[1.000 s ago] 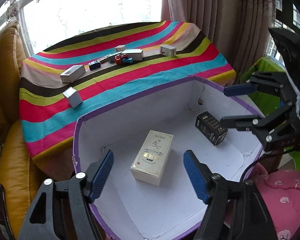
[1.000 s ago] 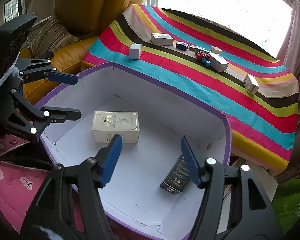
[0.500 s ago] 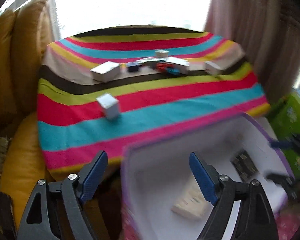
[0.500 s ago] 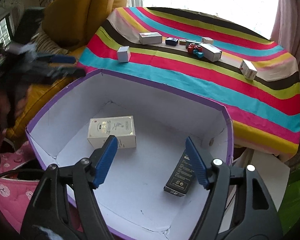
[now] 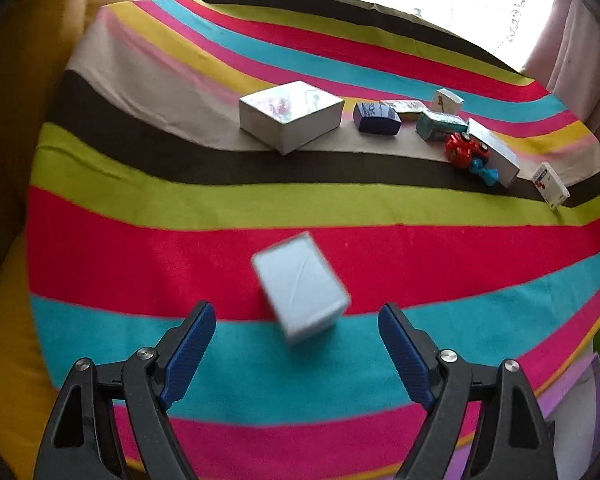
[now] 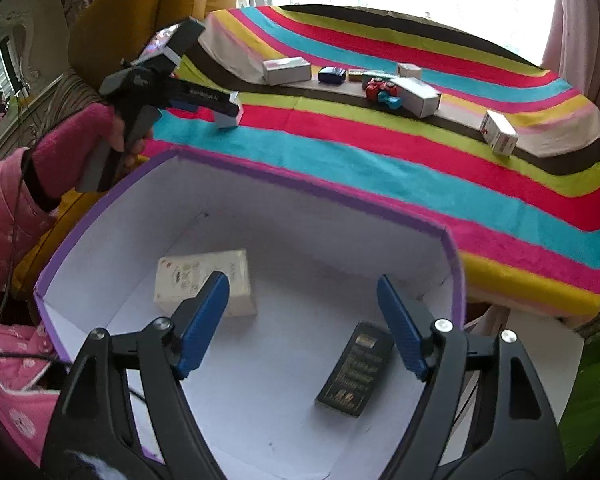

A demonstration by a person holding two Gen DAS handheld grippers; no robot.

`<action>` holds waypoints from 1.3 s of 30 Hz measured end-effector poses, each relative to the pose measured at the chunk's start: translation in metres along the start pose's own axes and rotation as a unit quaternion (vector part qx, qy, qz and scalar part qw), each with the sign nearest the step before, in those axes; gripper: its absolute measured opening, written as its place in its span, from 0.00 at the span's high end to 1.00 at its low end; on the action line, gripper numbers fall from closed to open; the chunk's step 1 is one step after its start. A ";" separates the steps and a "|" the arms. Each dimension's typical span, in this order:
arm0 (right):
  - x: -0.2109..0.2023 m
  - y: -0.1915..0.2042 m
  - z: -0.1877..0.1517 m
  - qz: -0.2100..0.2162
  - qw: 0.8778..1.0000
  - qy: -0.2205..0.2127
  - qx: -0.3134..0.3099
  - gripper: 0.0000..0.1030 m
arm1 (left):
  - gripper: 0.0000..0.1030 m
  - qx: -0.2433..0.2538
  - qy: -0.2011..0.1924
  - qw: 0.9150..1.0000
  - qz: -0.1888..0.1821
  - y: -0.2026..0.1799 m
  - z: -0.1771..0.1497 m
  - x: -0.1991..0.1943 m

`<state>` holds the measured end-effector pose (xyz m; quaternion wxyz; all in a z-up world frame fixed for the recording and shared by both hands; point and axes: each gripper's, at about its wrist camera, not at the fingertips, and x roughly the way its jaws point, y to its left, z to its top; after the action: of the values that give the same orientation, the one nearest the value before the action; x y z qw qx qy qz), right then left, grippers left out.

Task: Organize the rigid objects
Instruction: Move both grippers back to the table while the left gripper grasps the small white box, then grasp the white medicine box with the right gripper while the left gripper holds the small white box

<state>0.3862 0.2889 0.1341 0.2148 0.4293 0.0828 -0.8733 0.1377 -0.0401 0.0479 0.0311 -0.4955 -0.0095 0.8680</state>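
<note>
Two grippers work over a desk (image 5: 148, 208) draped in soft striped cloth by a bright window. Left gripper (image 5: 296, 344), jaws spread and empty, hangs just short of a small pale box (image 5: 300, 284). Right gripper (image 6: 304, 320), jaws just opening and empty, hovers over the white carton (image 6: 308, 216) holding a cream box (image 6: 204, 276) and black box (image 6: 356, 368). More boxes and a red toy car (image 5: 466, 150) line the far stripe.

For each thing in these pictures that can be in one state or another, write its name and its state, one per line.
Left gripper: open, jaws just widened, nothing gripped.
Right gripper: open over the storage box, jaws just widened, empty.
Small white box: on the striped cloth, not held.
Storage box: open-topped.
Cream box: flat inside.
Black box: flat inside.
</note>
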 end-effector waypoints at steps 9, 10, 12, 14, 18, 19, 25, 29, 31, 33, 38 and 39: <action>0.014 -0.047 0.056 -0.050 0.998 -0.022 -0.008 0.23 | 0.59 0.052 -0.012 0.999 -0.008 -0.010 0.007 0.013; 0.019 -0.056 0.063 -0.053 0.998 -0.022 -0.003 0.23 | 0.63 0.071 -0.017 0.997 -0.003 -0.013 0.009 0.015; 0.027 -0.074 0.071 -0.060 0.998 -0.022 0.007 0.23 | 0.65 0.088 -0.023 0.996 -0.005 -0.017 0.014 0.020; 0.039 -0.098 0.081 -0.060 0.997 -0.025 0.029 0.23 | 0.65 0.111 -0.037 0.993 -0.014 -0.023 0.022 0.027; 0.075 -0.156 0.097 -0.092 0.991 -0.008 0.099 0.23 | 0.65 0.139 -0.047 0.989 -0.028 -0.038 0.041 0.047; 0.087 -0.174 0.102 -0.103 0.987 -0.001 0.120 0.23 | 0.65 0.141 -0.050 0.988 -0.033 -0.041 0.045 0.050; 0.133 -0.246 0.127 -0.142 0.972 0.024 0.183 0.23 | 0.65 0.121 -0.068 0.988 -0.068 -0.044 0.071 0.068; 0.162 -0.276 0.136 -0.159 0.966 0.041 0.202 0.23 | 0.62 0.120 -0.068 0.988 -0.067 -0.044 0.077 0.072; 0.176 -0.286 0.138 -0.162 0.965 0.048 0.202 0.23 | 0.61 0.122 -0.068 0.988 -0.064 -0.046 0.076 0.072; 0.185 -0.292 0.140 -0.164 0.964 0.049 0.202 0.21 | 0.57 0.122 -0.068 0.988 -0.062 -0.045 0.075 0.070; 0.191 -0.282 0.150 -0.167 0.972 0.014 0.168 0.54 | 0.36 0.115 -0.062 0.990 -0.057 -0.042 0.076 0.072; 0.192 -0.274 0.152 -0.162 0.973 0.018 0.162 0.54 | 0.29 0.114 -0.061 0.990 -0.052 -0.042 0.076 0.074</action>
<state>0.0518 0.4253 0.0663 -0.0033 0.4553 0.0130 -0.8903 0.0368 0.0079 0.0254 0.1319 -0.4334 0.0621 0.8893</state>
